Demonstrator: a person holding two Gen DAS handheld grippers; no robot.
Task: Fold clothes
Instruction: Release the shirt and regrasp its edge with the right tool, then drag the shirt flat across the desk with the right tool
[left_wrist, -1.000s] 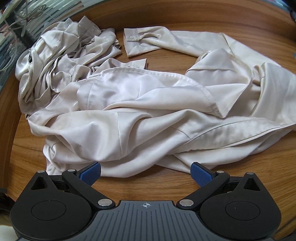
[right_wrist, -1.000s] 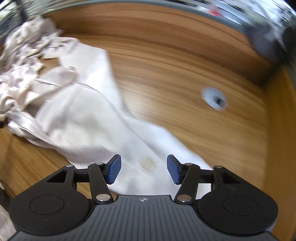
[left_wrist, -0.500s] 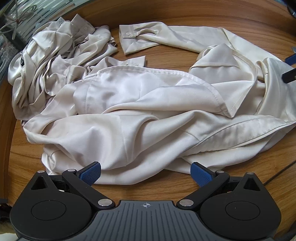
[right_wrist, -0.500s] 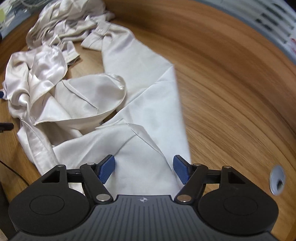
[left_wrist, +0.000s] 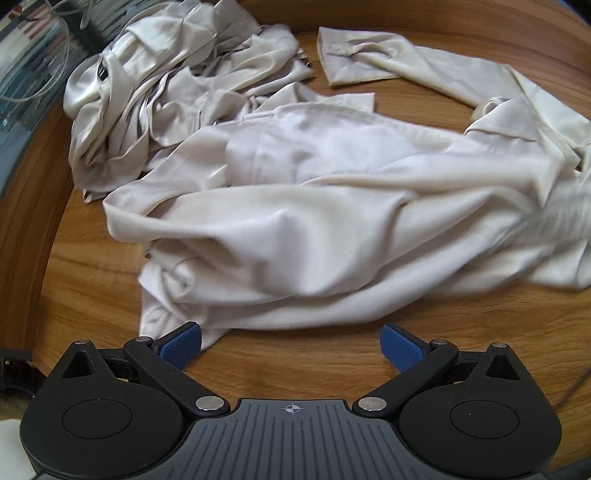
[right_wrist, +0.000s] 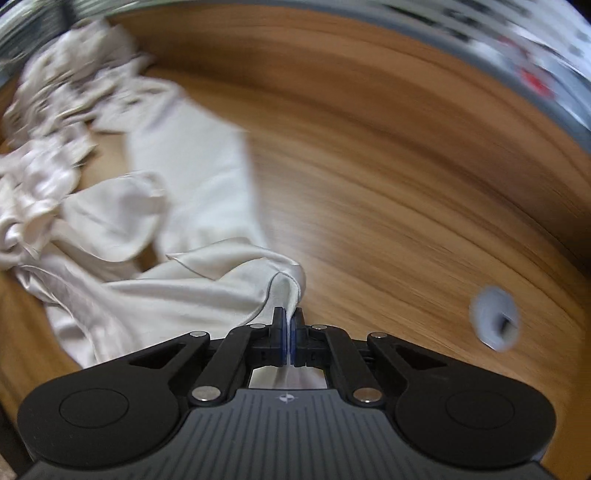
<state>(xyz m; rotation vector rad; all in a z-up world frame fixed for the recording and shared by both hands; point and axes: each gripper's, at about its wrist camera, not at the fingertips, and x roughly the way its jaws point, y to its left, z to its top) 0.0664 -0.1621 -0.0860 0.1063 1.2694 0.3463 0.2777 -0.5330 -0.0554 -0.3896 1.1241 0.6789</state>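
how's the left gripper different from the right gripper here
The left gripper has its jaws spread wide with nothing between them; the right gripper is shut on a fold of the cream shirt. The left hovers at the shirt's near edge; the right lifts cloth. Both have blue pads.

One crumpled cream satin shirt (left_wrist: 314, 206) on one round wooden table (left_wrist: 92, 280), one white round grommet (right_wrist: 495, 317) set in it, and two black claws: left claw (left_wrist: 291, 345), right claw (right_wrist: 288, 332)
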